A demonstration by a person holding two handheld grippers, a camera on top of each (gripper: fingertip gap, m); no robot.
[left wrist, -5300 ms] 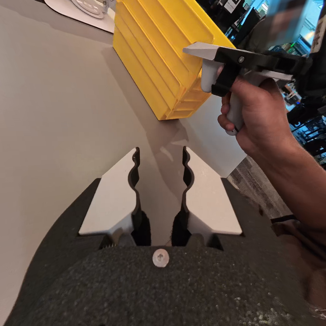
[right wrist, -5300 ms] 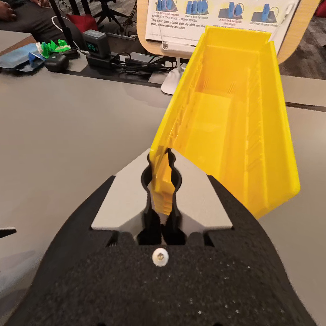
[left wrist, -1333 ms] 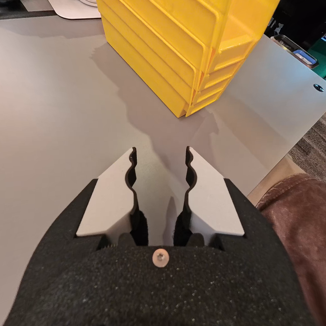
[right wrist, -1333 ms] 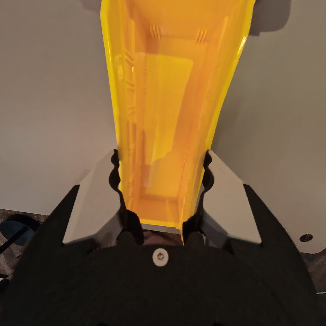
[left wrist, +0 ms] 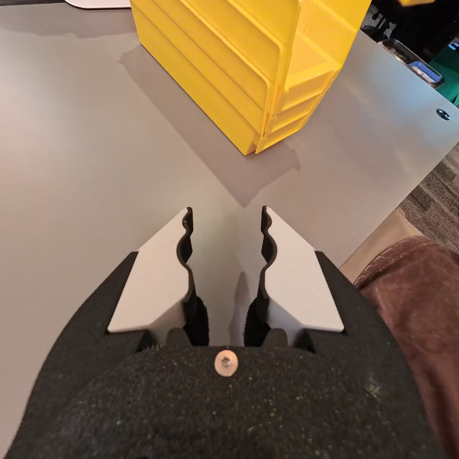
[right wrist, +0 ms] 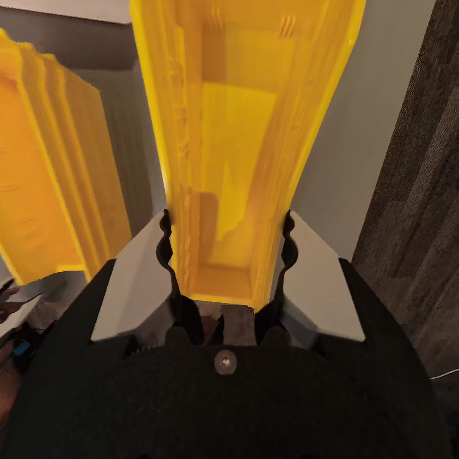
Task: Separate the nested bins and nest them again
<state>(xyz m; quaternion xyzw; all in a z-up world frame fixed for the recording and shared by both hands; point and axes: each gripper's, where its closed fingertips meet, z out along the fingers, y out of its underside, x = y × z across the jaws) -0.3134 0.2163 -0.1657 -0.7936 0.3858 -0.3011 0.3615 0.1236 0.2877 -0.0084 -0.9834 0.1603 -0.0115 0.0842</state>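
Left wrist view shows a stack of nested yellow bins (left wrist: pixel 223 62) standing on the grey tabletop (left wrist: pixel 74 149) ahead of the left gripper (left wrist: pixel 226 211), with bare surface between them and a shadow running from the stack toward the fingertips. To the right lie the tabletop's edge, a strip of carpeted floor (left wrist: pixel 427 198) and a brown sleeve (left wrist: pixel 409 298). This gripper hovers low over the tabletop, aimed at the stack's near corner, its jaws parted and holding nothing. In the right wrist view the right gripper (right wrist: pixel 227 213) is spread wide around a single yellow bin (right wrist: pixel 243 124), one finger against each long outer wall at the near end, looking into its open inside. The nested stack sits to the left, blurred, apart from the held bin, and dark carpet fills the right edge.
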